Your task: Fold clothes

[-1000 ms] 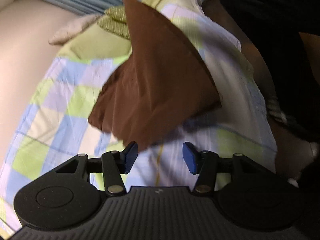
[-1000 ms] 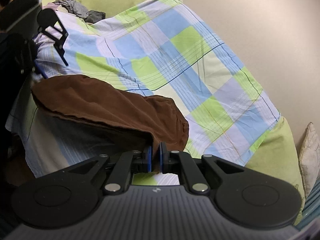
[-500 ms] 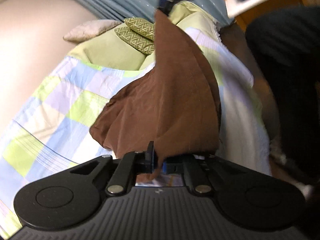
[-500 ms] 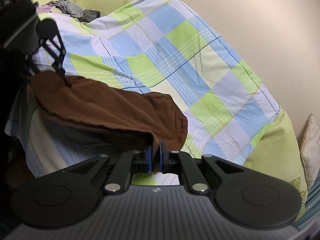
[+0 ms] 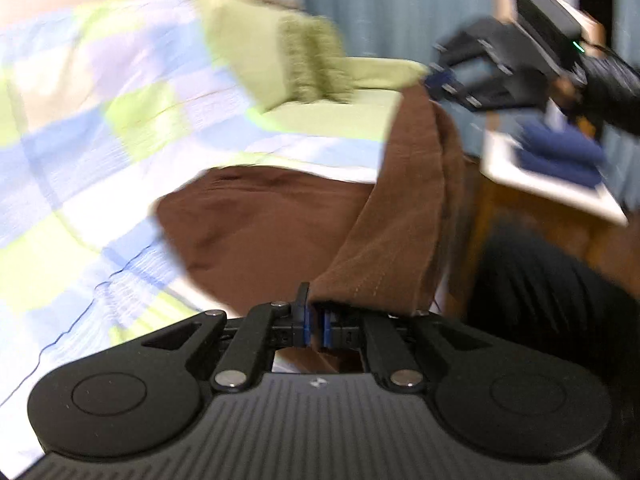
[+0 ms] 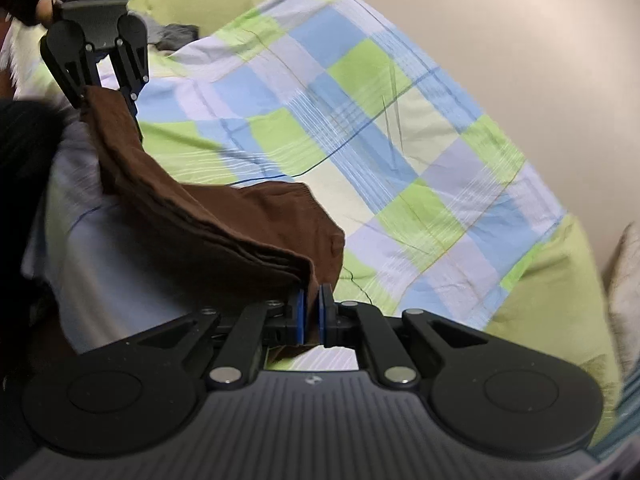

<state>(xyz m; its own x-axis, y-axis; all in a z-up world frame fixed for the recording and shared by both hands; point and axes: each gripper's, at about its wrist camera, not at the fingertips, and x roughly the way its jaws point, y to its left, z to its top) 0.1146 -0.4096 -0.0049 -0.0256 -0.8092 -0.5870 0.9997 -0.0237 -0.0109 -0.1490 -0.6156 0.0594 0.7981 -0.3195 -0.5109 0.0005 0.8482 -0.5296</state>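
Brown cloth garment [image 5: 280, 232]: stretched between the two grippers above the bed, its lower part lying on the checked green, blue and white bedsheet [image 5: 80, 140].
Left gripper [image 5: 314, 326]: jaws closed on one brown corner, the fabric rising from between the blue pads.
Right gripper [image 6: 311, 316]: jaws clamped on the opposite corner, with folded layers running away from it.
Left wrist view only: blurred; shows the right gripper at upper right against a grey-blue curtain [image 5: 380, 8], a stack of dark blue folded cloth [image 5: 560, 156] on a pale board, and a green cushion [image 5: 248, 48].
Right wrist view only: shows the left gripper at upper left, a beige wall [image 6: 500, 40], and grey crumpled clothing [image 6: 176, 34] near the far end of the bed.
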